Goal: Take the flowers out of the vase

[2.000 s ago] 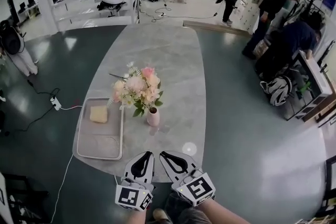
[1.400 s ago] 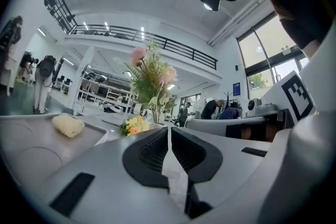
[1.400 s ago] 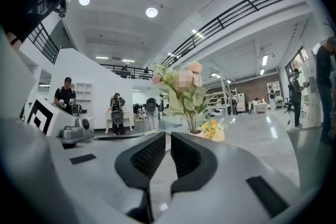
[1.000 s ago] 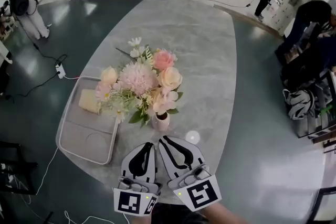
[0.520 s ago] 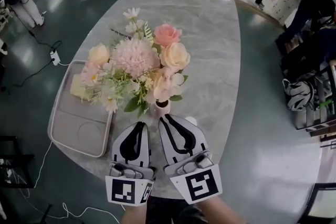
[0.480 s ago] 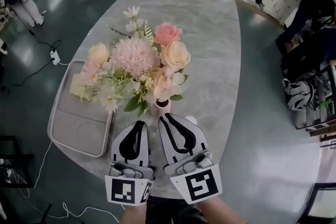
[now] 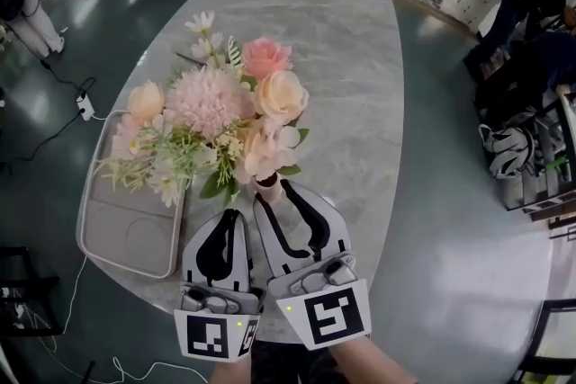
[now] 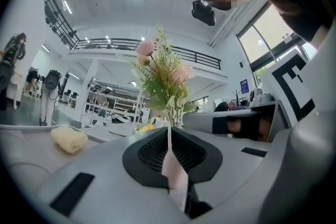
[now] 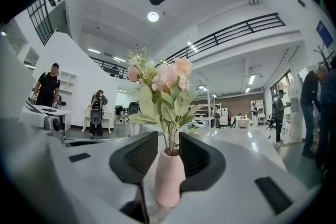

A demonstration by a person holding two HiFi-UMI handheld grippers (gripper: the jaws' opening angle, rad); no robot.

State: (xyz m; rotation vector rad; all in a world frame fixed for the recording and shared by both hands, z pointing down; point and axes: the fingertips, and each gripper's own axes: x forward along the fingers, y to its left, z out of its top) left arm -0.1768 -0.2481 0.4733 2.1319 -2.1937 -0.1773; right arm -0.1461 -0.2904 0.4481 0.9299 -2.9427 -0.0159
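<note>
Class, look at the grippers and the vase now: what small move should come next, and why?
Probably close the right gripper on the vase. Its jaws have just been opening and stand apart on either side of the vase, not pressing it. A grip there would likely steady the vase so that the left gripper, now shut beside it, can go for the flowers.

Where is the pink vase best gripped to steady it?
Grip the pink vase around its rounded body, below the neck, coming in level from the near side: it stands upright and slim, while the bouquet spreads wide overhead, blocking a top approach.
</note>
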